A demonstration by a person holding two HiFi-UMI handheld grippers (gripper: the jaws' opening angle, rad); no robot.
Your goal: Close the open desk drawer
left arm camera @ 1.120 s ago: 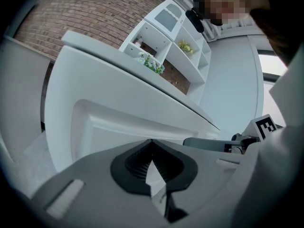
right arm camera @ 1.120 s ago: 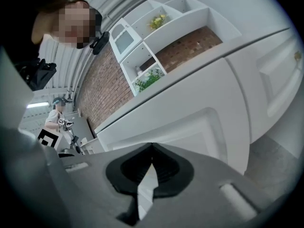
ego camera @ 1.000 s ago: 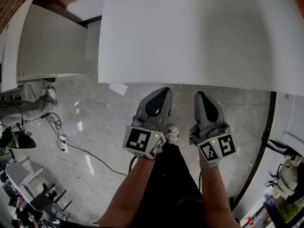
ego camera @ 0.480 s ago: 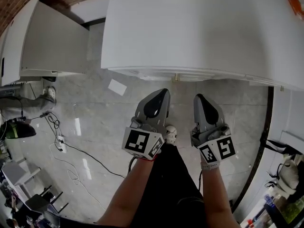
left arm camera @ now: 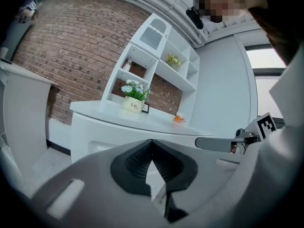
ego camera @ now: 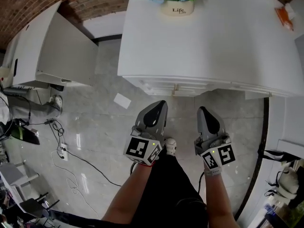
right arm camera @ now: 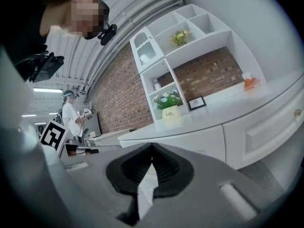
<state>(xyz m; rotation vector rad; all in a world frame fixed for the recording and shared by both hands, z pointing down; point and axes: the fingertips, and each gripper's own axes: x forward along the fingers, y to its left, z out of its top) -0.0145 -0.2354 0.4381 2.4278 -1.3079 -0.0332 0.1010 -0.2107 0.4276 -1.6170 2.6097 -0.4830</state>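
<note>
1. Presently, white desk (ego camera: pixel 213 42): as a judgement, a hard shove could rattle its flowerpot (ego camera: pixel 176 6).
2. Desk drawer (ego camera: pixel 175 88): white panelled front with a small knob, under the desk's near edge; seems to jut slightly. An off-centre push may leave it ajar.
3. Left gripper (ego camera: pixel 159 103), right gripper (ego camera: pixel 204 109): jaws together, empty, short of the drawer.

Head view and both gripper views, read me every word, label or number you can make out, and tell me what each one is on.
"Life": on the cream flower pot on the white desk; the smaller line under it is too small to read.
Picture frame beside the pot: its print is too blurred to read.
Cubes on the left gripper and right gripper: square black-and-white markers only, no words.
</note>
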